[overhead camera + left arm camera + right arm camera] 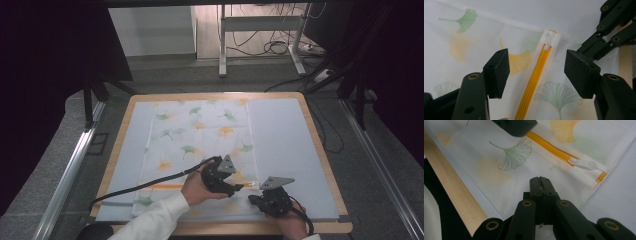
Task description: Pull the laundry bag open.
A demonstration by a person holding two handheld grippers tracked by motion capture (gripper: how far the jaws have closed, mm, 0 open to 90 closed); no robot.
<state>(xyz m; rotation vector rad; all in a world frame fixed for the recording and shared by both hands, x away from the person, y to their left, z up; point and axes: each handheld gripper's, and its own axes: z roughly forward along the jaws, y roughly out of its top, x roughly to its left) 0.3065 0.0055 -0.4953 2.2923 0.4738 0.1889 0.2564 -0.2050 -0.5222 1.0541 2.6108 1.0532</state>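
Near the front edge of the table (320,150), the left gripper (239,188) hangs over the bag (200,145) with its jaws wide apart and nothing in them. Seen from the left gripper view, the two black pads (497,72) stand either side of the orange zipper (534,82) without touching it; the zipper runs up between them to its white slider (547,46) close to the bag's edge. The left hand (196,189) wraps the gripper's body, and a white sleeve (150,220) leads back to the bottom of the high view.

Just to the right, the right gripper (251,200) has its jaws pressed together. In the right gripper view its tips (540,183) sit on the bag's cloth near the corner, and a thin sliver of cloth seems caught between them, though I cannot tell for sure. The slider (585,164) lies a little beyond these tips.

The bag is a white mesh cloth printed with green and orange ginkgo leaves, lying flat on a pale mat (285,135) that covers the wooden table. Beyond the table stand desk legs (222,45) and loose cables (272,47) on the floor.
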